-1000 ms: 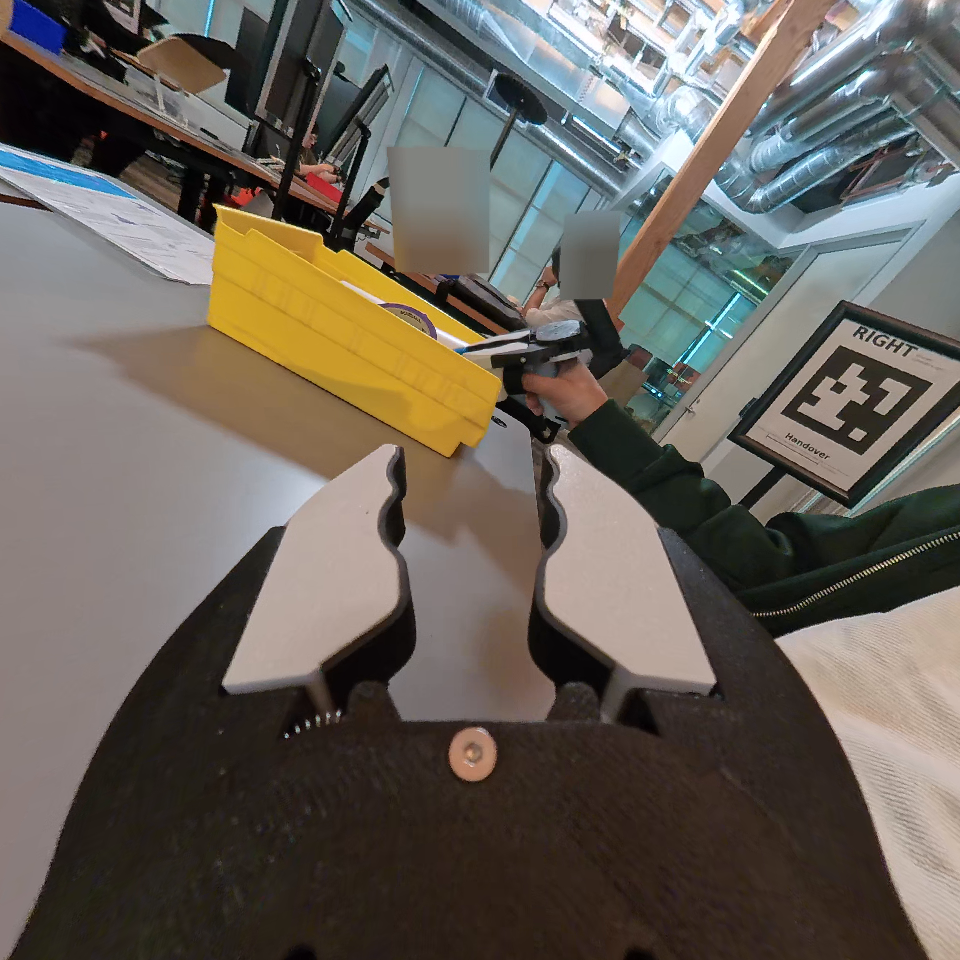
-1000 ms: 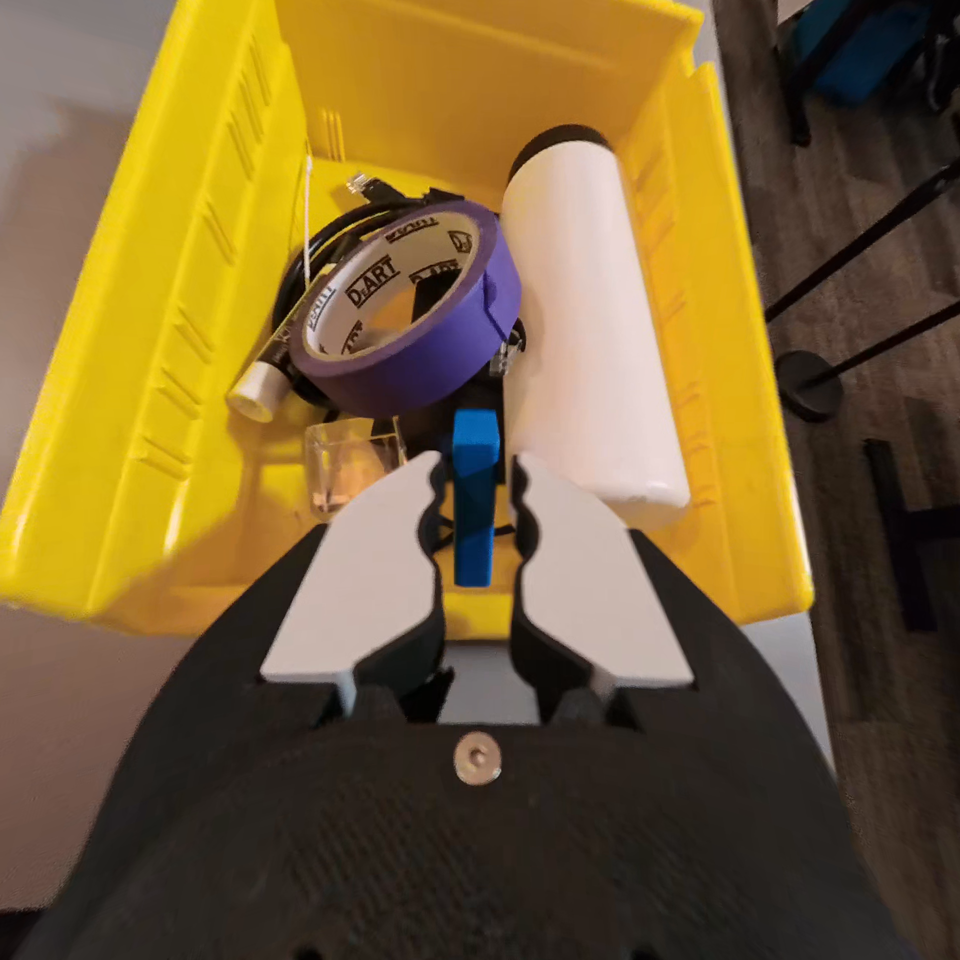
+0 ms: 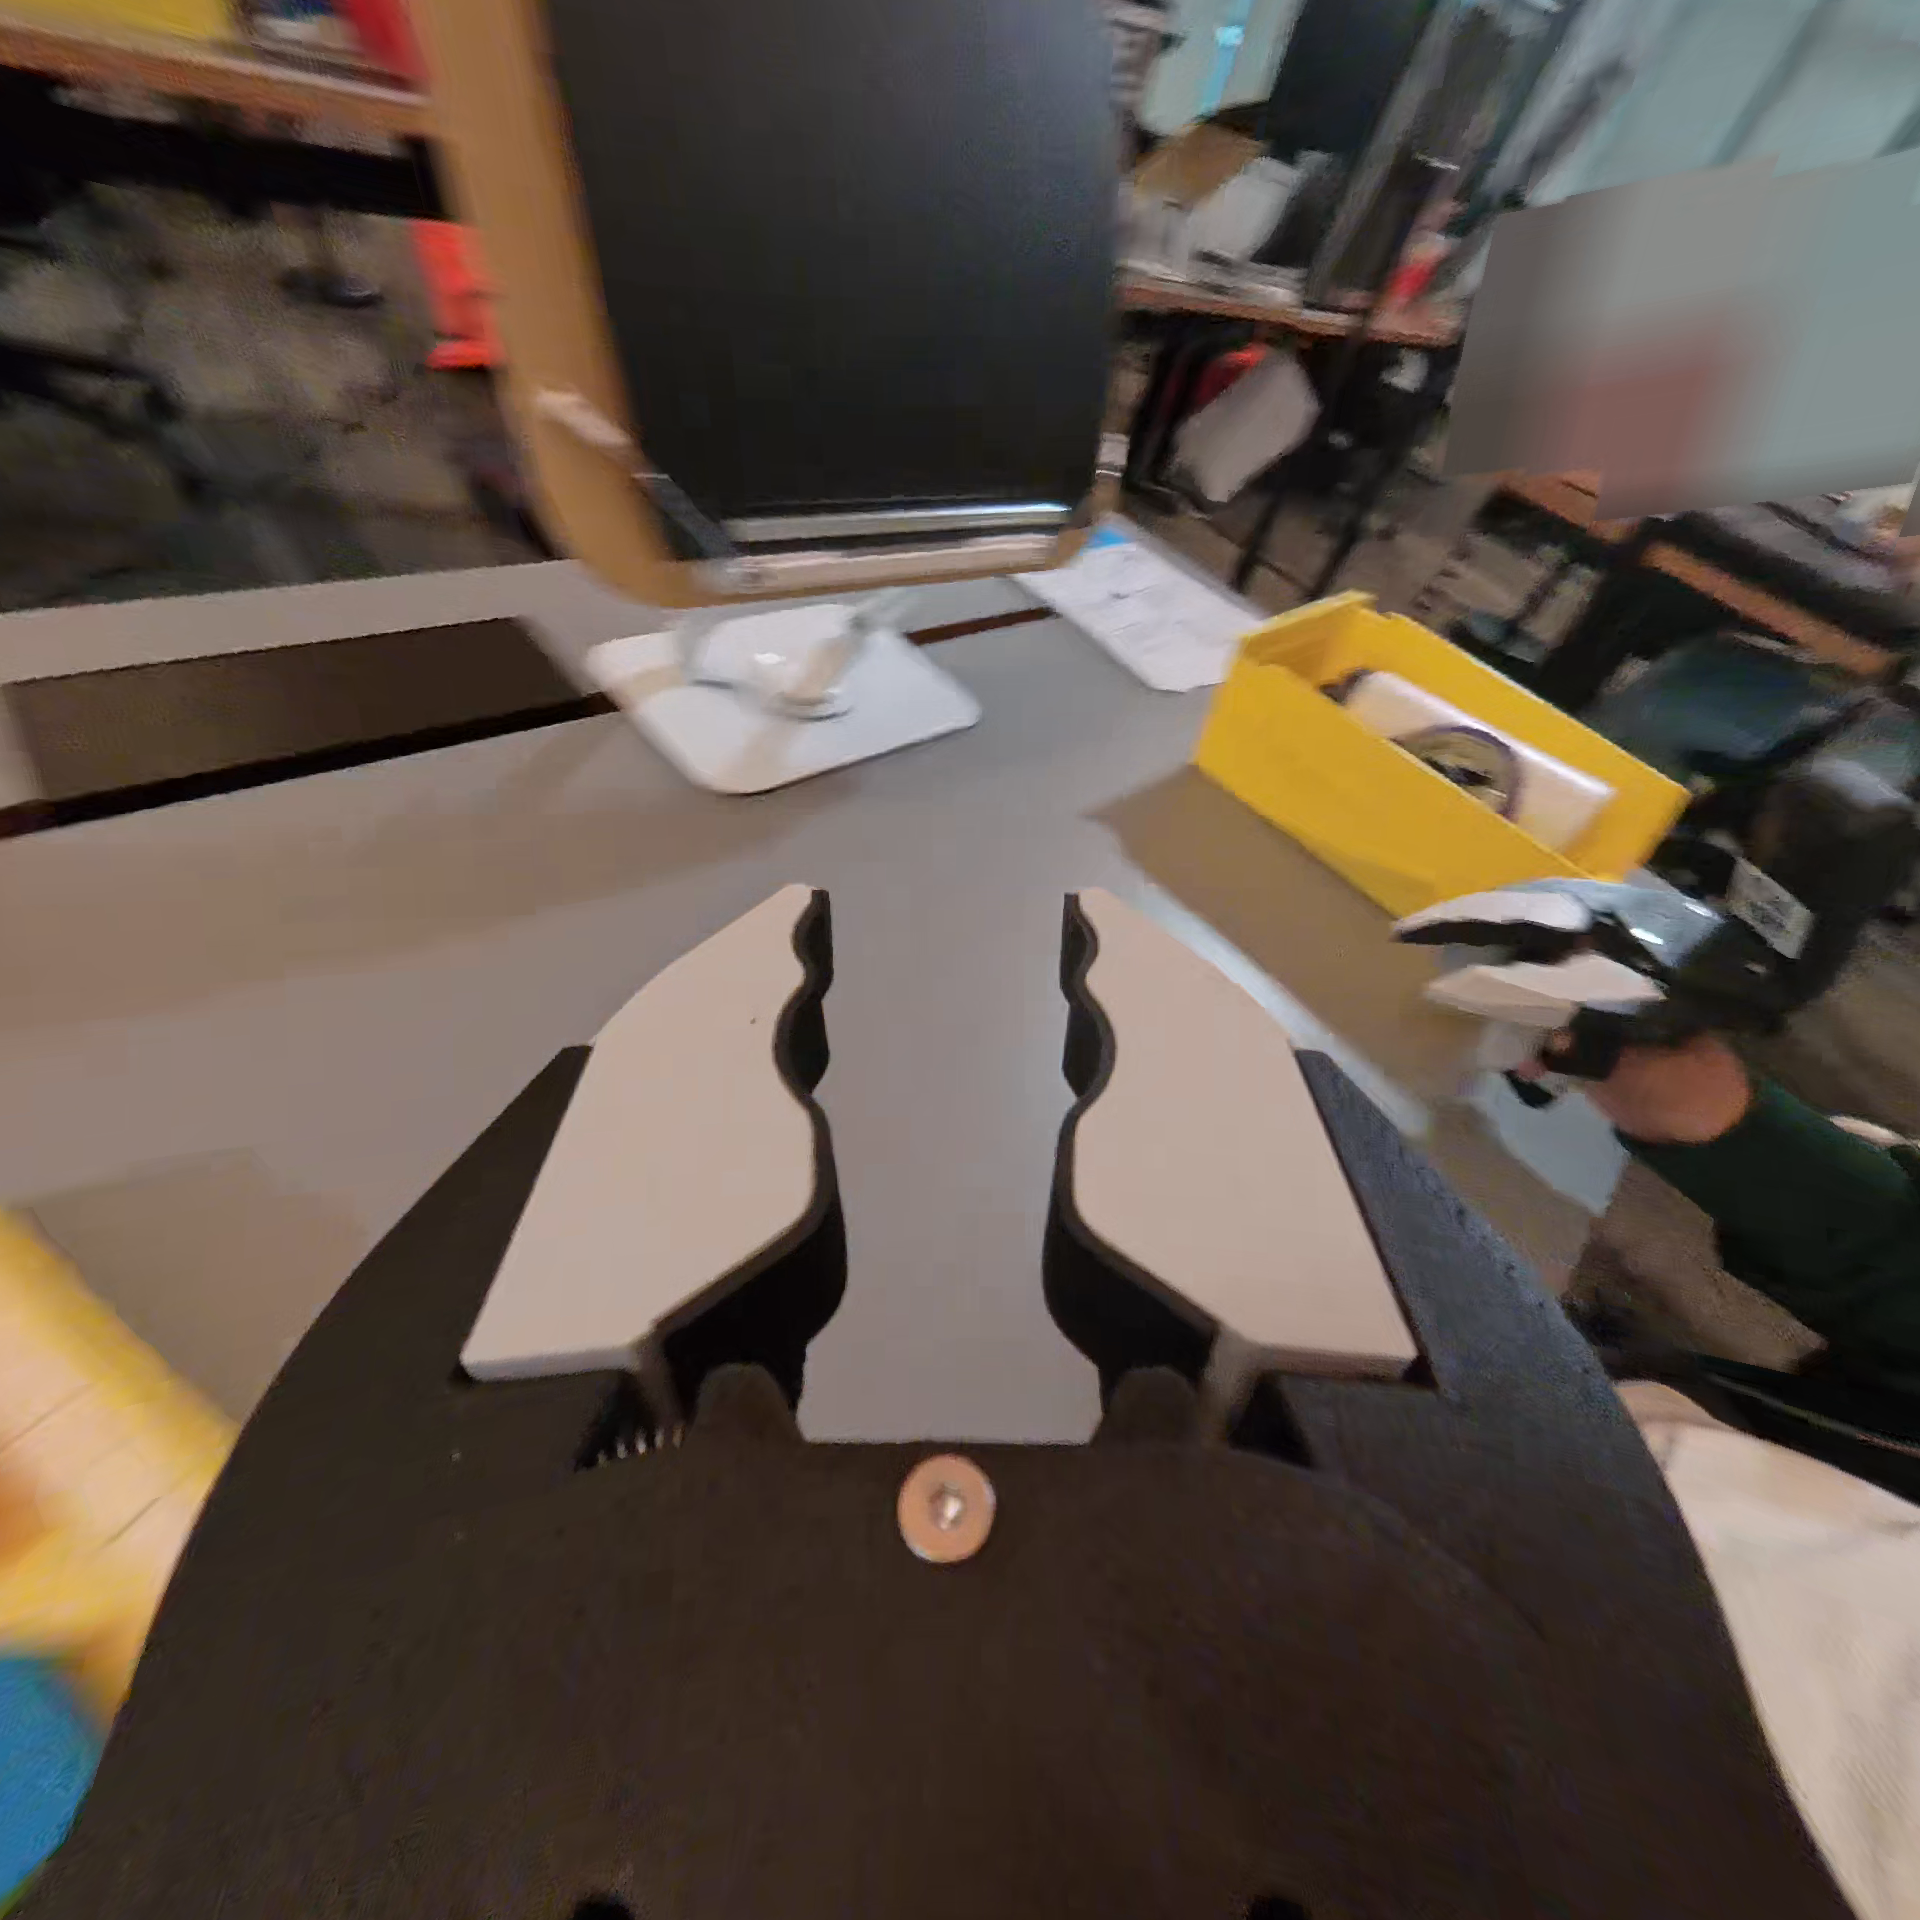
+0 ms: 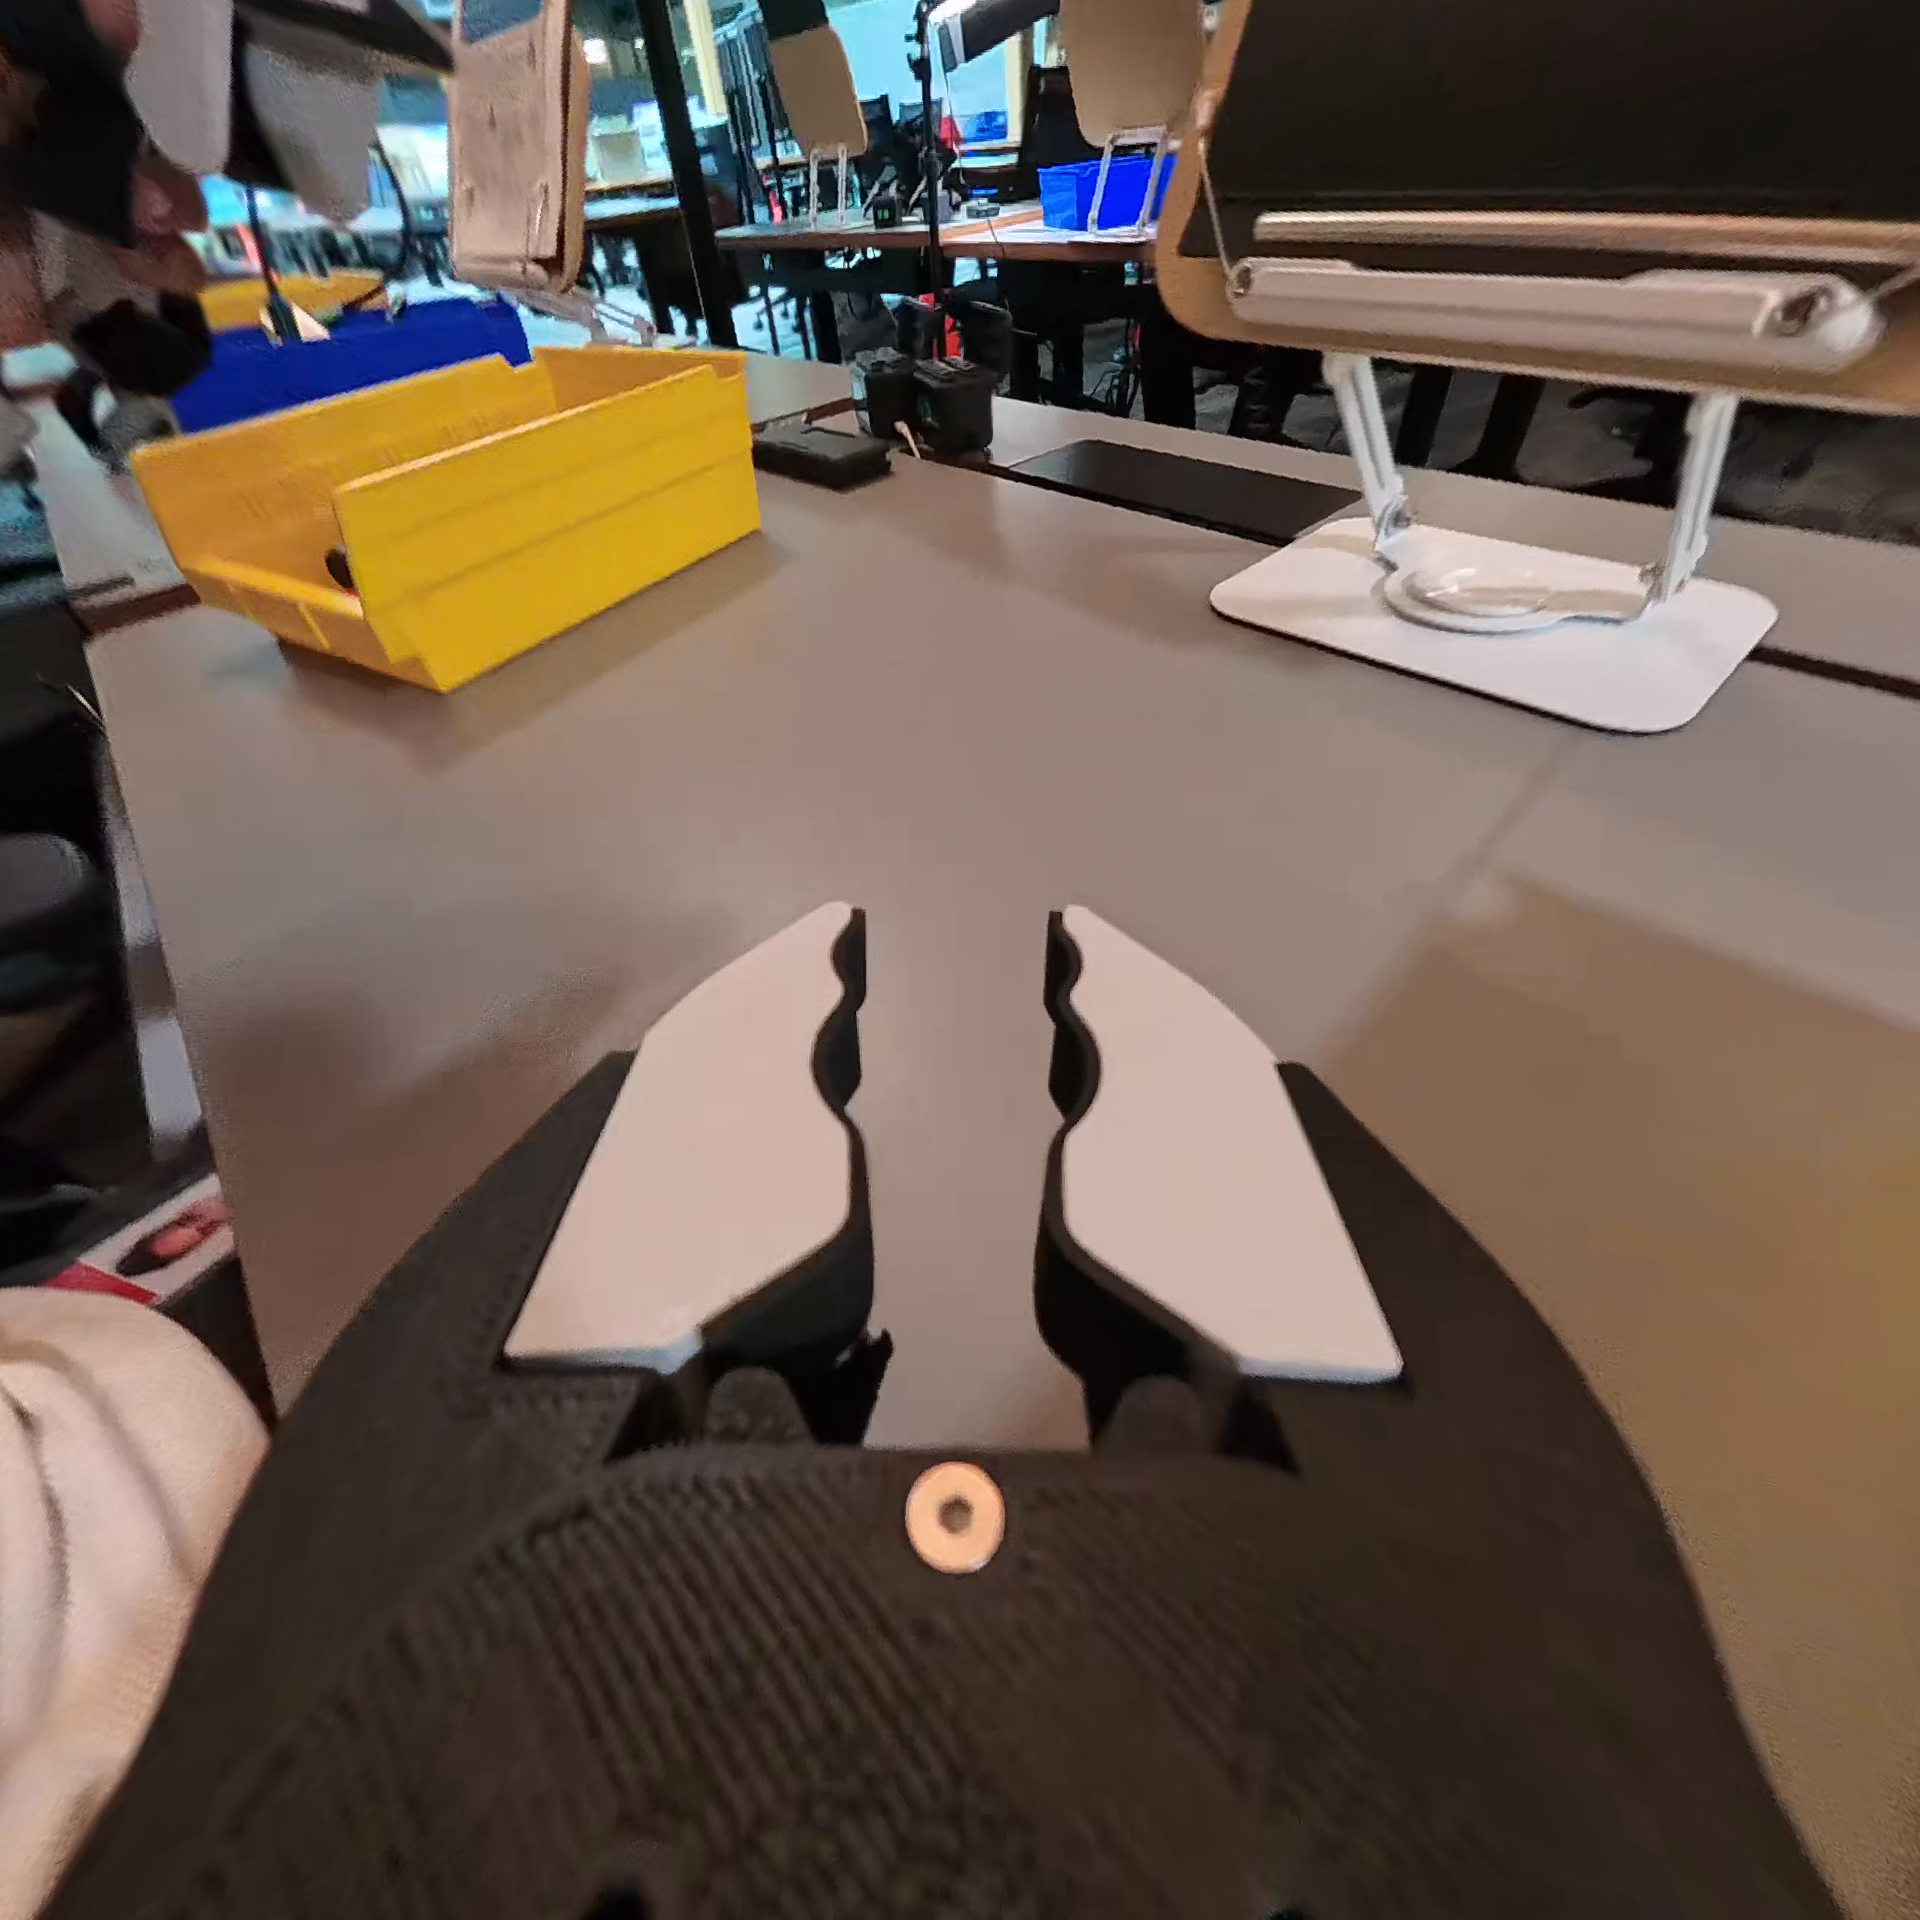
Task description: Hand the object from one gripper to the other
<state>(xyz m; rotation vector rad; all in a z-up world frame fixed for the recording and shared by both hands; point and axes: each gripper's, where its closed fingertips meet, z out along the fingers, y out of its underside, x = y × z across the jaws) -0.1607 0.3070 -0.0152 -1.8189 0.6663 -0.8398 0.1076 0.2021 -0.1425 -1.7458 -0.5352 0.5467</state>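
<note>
Right gripper (image 4: 951,925): no longer reaching into the yellow bin (image 3: 1351,790), now hovering over the table (image 4: 935,727), fingers apart, empty. Left gripper (image 3: 945,914): gaping, empty. Objects are lying in the bin.

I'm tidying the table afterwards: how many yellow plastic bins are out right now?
2. One yellow plastic bin, holding tape and a white cylinder, sits on the grey table at its right edge; the other yellow bin stands at the far left. More may be hidden out of view.
</note>
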